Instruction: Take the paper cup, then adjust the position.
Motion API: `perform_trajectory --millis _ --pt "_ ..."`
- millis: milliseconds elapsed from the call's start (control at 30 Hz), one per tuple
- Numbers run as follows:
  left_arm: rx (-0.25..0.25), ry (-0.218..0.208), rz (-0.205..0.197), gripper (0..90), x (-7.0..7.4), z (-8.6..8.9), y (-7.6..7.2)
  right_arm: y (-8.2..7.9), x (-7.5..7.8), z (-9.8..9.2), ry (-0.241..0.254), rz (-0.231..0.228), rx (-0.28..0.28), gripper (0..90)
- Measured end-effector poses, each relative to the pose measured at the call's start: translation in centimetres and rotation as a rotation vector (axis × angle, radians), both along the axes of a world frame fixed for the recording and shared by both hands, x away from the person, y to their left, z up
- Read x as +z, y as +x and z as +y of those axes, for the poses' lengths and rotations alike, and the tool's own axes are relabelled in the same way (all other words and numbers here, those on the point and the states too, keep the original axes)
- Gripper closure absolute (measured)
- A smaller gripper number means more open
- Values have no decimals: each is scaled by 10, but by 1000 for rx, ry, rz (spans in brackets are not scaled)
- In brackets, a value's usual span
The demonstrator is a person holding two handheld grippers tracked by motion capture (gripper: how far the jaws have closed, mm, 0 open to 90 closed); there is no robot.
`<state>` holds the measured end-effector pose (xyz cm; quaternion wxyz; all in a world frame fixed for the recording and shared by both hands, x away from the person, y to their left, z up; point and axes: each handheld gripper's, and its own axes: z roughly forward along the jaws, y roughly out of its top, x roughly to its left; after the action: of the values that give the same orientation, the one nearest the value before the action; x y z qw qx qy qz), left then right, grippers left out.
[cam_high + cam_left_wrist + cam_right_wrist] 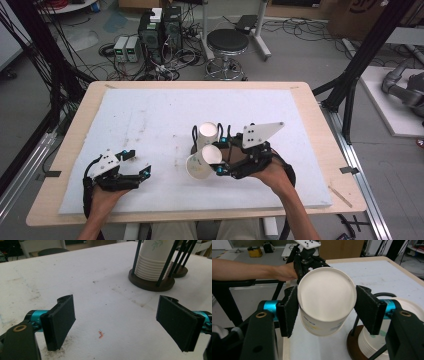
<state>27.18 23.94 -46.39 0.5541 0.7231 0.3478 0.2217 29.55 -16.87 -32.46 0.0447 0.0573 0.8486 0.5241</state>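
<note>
At the near right of the tabletop (310,107), the right gripper (327,306) clamps a single paper cup (325,302) by its sides, tipped on its side just beside the cup stack (153,261) in its dark rod holder (151,282). Near the front left corner, the left gripper (116,322) rests with jaws apart, holding nothing over the white mat (150,115).

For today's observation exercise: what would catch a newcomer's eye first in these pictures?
The right gripper clamps a white paper cup by its sides, tipped on its side just beside the cup stack in its dark-rod holder at mid-table. At the near left, the left gripper rests open on the stained white mat.
</note>
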Motion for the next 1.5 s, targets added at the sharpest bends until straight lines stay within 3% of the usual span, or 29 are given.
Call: perform_trajectory --millis 300,400,500,1233,1367,1500 --pt "2 8 3 154 0 -1 0 -2 -32 -10 139 38 3 384" --pt "-2 17 6 155 0 -2 1 -1 -37 -12 123 41 2 383" --pt "0 17 7 155 0 -2 1 -2 -38 -15 140 44 3 383" --pt "1 24 -9 155 0 -3 -1 -2 -41 -18 132 51 2 383" --pt "-24 33 -20 154 1 -4 -2 0 -41 -18 126 53 1 383" --pt "-55 15 -44 155 7 -3 -2 2 -43 -18 122 58 -5 383"
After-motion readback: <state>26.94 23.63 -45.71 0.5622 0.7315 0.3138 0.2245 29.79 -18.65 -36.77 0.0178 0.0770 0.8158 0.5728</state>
